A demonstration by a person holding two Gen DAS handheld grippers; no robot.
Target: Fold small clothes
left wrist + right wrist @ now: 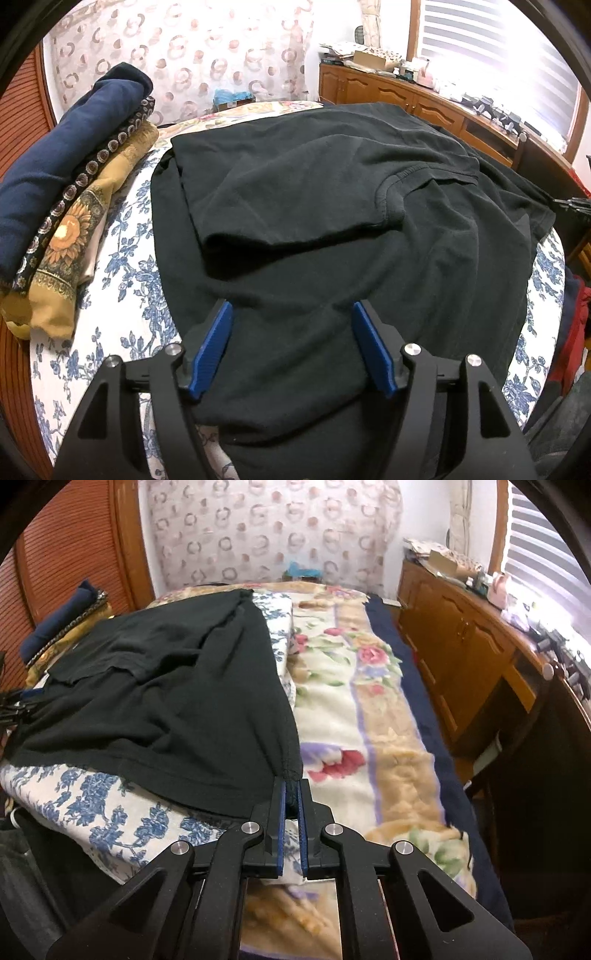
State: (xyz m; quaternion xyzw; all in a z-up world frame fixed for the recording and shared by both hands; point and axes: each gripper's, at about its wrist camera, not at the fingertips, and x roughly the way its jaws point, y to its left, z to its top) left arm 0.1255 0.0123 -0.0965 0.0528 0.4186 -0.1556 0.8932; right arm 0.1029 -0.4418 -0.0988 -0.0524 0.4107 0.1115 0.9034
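A black T-shirt (332, 206) lies spread on a blue-flowered white cloth (122, 280), with one sleeve folded in over its body. My left gripper (291, 314) is open, its blue pads (218, 339) on either side of the shirt's near edge, holding nothing. In the right wrist view the same shirt (166, 686) lies to the left. My right gripper (291, 794) is shut on the shirt's near right corner, and the fabric is pulled taut toward it.
A stack of folded clothes (70, 192), navy on top and sunflower print below, sits at the left. A floral blanket (354, 716) covers the bed to the right. A wooden cabinet (461, 657) with clutter stands under the window. Red fabric (569, 328) hangs at the right edge.
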